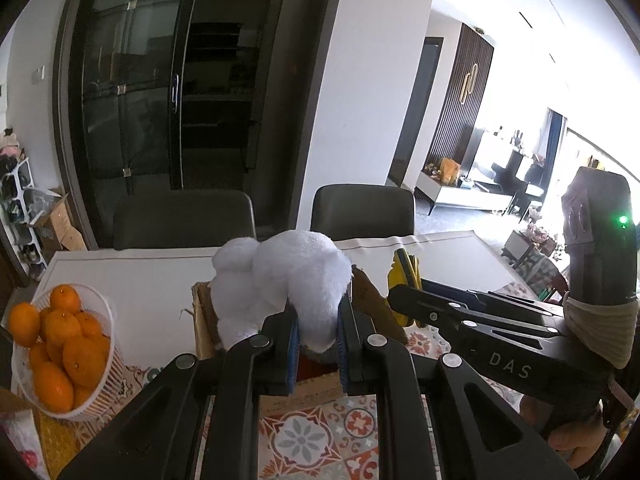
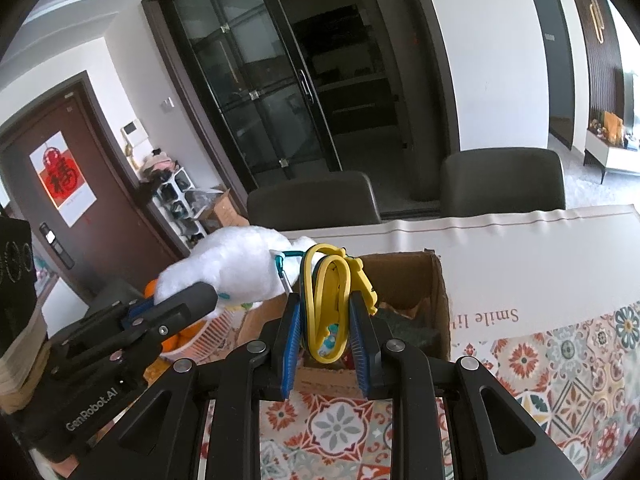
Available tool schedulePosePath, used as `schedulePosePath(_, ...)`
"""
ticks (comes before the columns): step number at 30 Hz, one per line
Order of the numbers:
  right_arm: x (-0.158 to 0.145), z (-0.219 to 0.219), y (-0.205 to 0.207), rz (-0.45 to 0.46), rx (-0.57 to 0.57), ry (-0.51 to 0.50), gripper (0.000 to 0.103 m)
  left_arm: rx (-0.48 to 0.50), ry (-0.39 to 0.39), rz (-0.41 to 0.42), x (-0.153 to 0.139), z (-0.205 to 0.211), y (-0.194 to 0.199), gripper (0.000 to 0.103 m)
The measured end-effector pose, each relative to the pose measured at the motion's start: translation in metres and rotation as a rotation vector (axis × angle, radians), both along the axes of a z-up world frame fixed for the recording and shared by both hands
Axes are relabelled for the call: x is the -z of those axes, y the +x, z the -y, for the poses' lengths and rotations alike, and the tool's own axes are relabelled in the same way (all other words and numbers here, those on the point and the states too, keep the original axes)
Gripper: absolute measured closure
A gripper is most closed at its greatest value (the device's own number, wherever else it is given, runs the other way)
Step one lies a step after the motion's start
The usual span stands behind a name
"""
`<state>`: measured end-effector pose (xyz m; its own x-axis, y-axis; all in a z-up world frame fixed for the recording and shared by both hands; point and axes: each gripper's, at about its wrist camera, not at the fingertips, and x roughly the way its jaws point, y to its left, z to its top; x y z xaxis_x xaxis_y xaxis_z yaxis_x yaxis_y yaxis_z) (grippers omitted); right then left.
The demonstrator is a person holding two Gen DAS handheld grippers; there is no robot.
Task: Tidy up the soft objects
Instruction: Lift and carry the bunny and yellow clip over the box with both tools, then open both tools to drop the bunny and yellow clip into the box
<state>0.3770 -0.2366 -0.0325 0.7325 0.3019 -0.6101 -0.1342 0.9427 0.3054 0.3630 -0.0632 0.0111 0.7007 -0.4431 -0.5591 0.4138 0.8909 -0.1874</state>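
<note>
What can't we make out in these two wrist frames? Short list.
- Cardboard box contents: right wrist view, dark inside, partly blocked by the right gripper and its yellow item.
- Same box in left wrist view: almost wholly behind the white plush toy in the left gripper.
- Yellow item's identity: folded, only partly shown.
- Table print "Smile li…": cut off by the box.
- Basket of oranges: base cropped.

Black grippers (image 1: pixel 316 332), blue pads (image 2: pixel 294 330), silver screws
</note>
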Motion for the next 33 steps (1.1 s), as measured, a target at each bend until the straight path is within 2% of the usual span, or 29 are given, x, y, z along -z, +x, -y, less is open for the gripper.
schedulePosePath(6, 0.011, 0.0, 0.023, -0.043, -0.006, -0.013, 0.078, -0.002, 0.024, -0.012, 0.007, 0.004, 0.021, 0.086)
schedulePosePath(11, 0.027, 0.001, 0.042, -0.095, -0.022, -0.011, 0.078, 0.006, 0.013, -0.053, 0.019, 0.006, 0.039, 0.086)
schedulePosePath(17, 0.05, 0.003, 0.066, -0.163, -0.028, -0.031, 0.078, 0.011, 0.037, -0.102, 0.041, 0.011, 0.061, 0.085)
schedulePosePath(20, 0.062, 0.005, 0.076, -0.196, -0.028, -0.029, 0.075, 0.02, 0.051, -0.134, 0.052, 0.015, 0.071, 0.079)
schedulePosePath(22, 0.069, 0.006, 0.081, -0.217, -0.023, -0.029, 0.07, 0.006, 0.064, -0.148, 0.058, 0.016, 0.075, 0.074)
schedulePosePath(23, 0.072, 0.007, 0.083, -0.227, -0.013, -0.035, 0.063, -0.001, 0.071, -0.156, 0.061, 0.016, 0.077, 0.068)
schedulePosePath(24, 0.074, 0.008, 0.084, -0.23, -0.007, -0.038, 0.061, -0.005, 0.078, -0.16, 0.063, 0.016, 0.078, 0.064)
schedulePosePath(28, 0.075, 0.008, 0.08, -0.23, 0.023, -0.076, 0.058, -0.057, 0.133, -0.132, 0.064, 0.013, 0.071, 0.054)
schedulePosePath(33, 0.064, 0.007, 0.058, -0.196, 0.082, -0.123, 0.046, -0.143, 0.193, -0.099, 0.06, 0.0, 0.052, 0.038)
